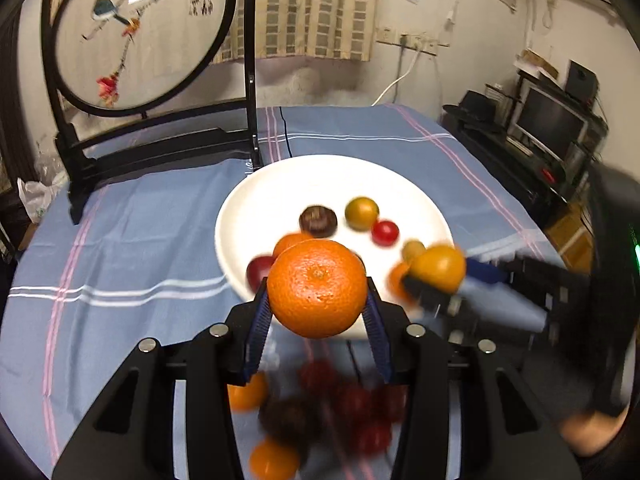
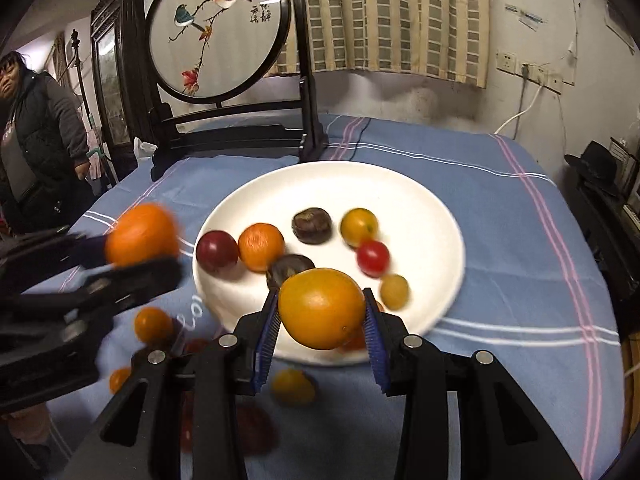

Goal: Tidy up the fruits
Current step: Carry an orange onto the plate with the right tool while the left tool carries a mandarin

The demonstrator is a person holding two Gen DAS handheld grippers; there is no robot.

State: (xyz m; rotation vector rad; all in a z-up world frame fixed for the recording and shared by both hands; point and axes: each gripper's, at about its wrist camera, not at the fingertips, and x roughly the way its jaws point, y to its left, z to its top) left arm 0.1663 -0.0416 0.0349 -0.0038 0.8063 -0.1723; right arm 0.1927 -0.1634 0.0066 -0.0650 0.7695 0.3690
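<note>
Loose fruits (image 1: 320, 412) near table's front edge outstanding; left gripper (image 1: 318, 300) clamping tangerine (image 1: 317, 288), right gripper (image 2: 320, 316) clamping yellow-orange citrus (image 2: 322, 308), several already plated (image 2: 432, 208).

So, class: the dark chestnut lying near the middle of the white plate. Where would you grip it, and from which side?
Grip the chestnut across its rounded sides, coming down from above. It looks to lie flattish on the white plate, so its sides offer the widest hold. Set the fingers front and back, since the orange mandarin and the yellow tomato stand at its left and right.

plate (image 2: 420, 200) on tablecloth (image 2: 520, 240) | screen (image 2: 218, 36) behind plate | loose fruit (image 2: 154, 324) before plate
</note>
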